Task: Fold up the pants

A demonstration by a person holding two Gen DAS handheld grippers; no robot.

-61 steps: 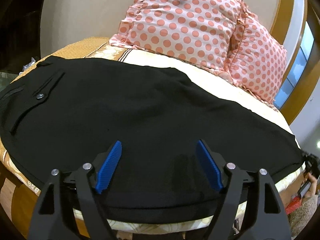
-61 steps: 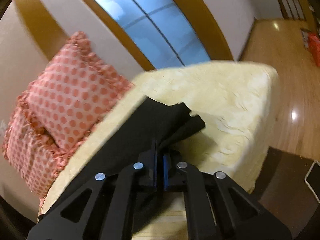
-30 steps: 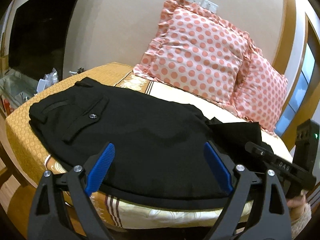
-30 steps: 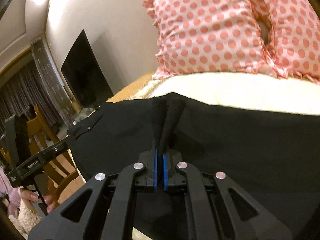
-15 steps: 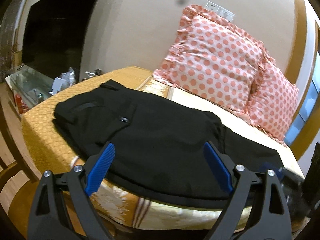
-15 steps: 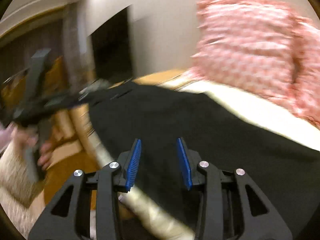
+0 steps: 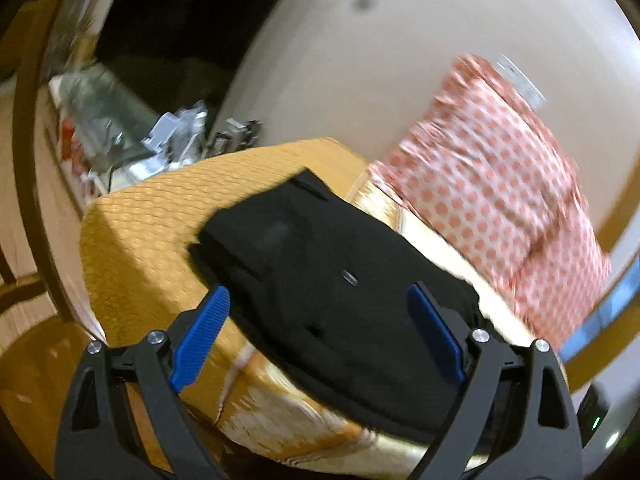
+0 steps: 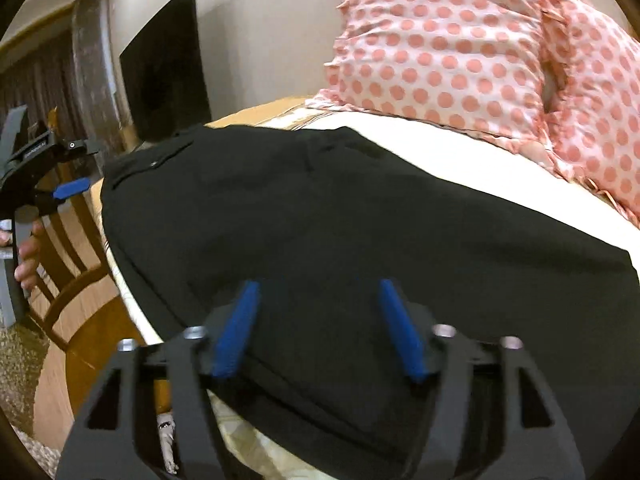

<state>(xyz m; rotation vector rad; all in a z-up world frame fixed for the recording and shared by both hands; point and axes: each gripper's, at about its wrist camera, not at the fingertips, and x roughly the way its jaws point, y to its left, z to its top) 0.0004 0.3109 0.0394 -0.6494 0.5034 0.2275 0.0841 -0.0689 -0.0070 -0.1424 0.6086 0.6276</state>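
Black pants (image 8: pixel 360 216) are lying folded across frame centre on a bed (image 7: pixel 132 240). Both the left gripper (image 7: pixel 320 336) and the right gripper (image 8: pixel 320 320) are hovering wide open, holding nothing. Next fold likely needs matched edges.

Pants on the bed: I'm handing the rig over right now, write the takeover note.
Left gripper: open, empty, hovering off the waist end.
Right gripper: open, empty, low over the near edge of the cloth.
Pants: black, folded over into a shorter stack, flat on the bed in front of the polka-dot pillows.
Done: one fold, both fingers clear.
Left: probably one more fold and smoothing.
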